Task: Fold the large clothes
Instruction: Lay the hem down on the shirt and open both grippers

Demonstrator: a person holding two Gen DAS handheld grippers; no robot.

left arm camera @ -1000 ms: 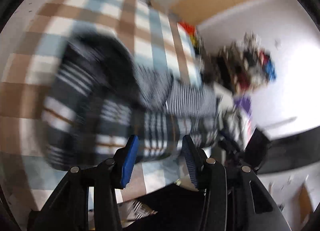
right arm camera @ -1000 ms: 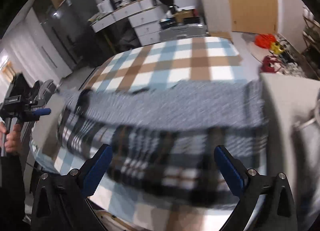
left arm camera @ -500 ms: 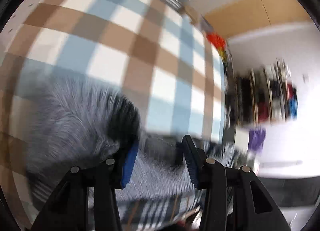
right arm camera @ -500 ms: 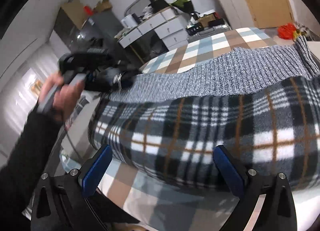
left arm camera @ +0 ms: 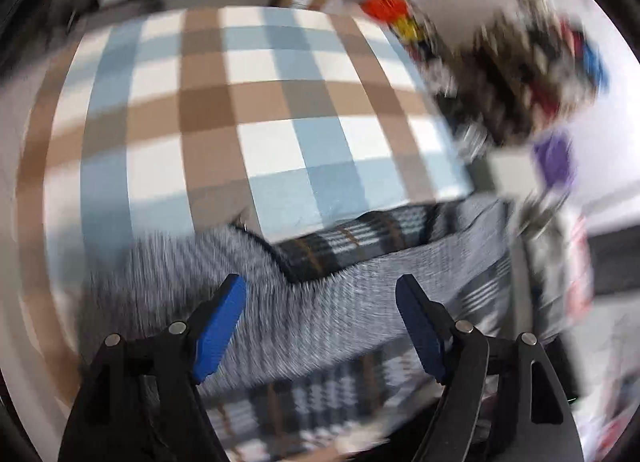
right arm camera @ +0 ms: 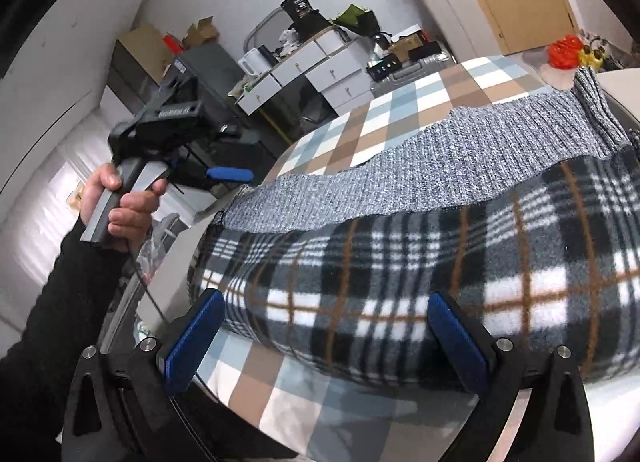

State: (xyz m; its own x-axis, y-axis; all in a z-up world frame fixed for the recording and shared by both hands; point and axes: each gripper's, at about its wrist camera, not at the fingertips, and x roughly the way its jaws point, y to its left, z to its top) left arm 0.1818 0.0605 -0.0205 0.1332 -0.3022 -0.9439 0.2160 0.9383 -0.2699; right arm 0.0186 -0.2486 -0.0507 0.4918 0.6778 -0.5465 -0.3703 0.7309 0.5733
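Observation:
A large black, white and brown plaid fleece garment (right arm camera: pixel 420 274) lies folded on the checked table (right arm camera: pixel 404 109), with its grey knit lining (right arm camera: pixel 460 169) turned up along the far side. My right gripper (right arm camera: pixel 324 338) is open and empty just in front of the plaid fold. My left gripper (left arm camera: pixel 320 322) is open and empty above the grey knit part (left arm camera: pixel 304 318), where some plaid fleece (left arm camera: pixel 348 246) shows; the view is blurred. In the right wrist view the left gripper (right arm camera: pixel 228 173) is held in a hand off the table's left end.
The blue, brown and white checked cloth (left arm camera: pixel 248 109) covers the table beyond the garment. White drawers (right arm camera: pixel 316 65) and a dark cabinet (right arm camera: pixel 168 73) stand behind. A cluttered rack (left arm camera: pixel 532 73) stands to the right of the table.
My left gripper has opened wider and let go of the garment, then drawn back off the table's left end. The garment has settled flat. My right gripper stays open.

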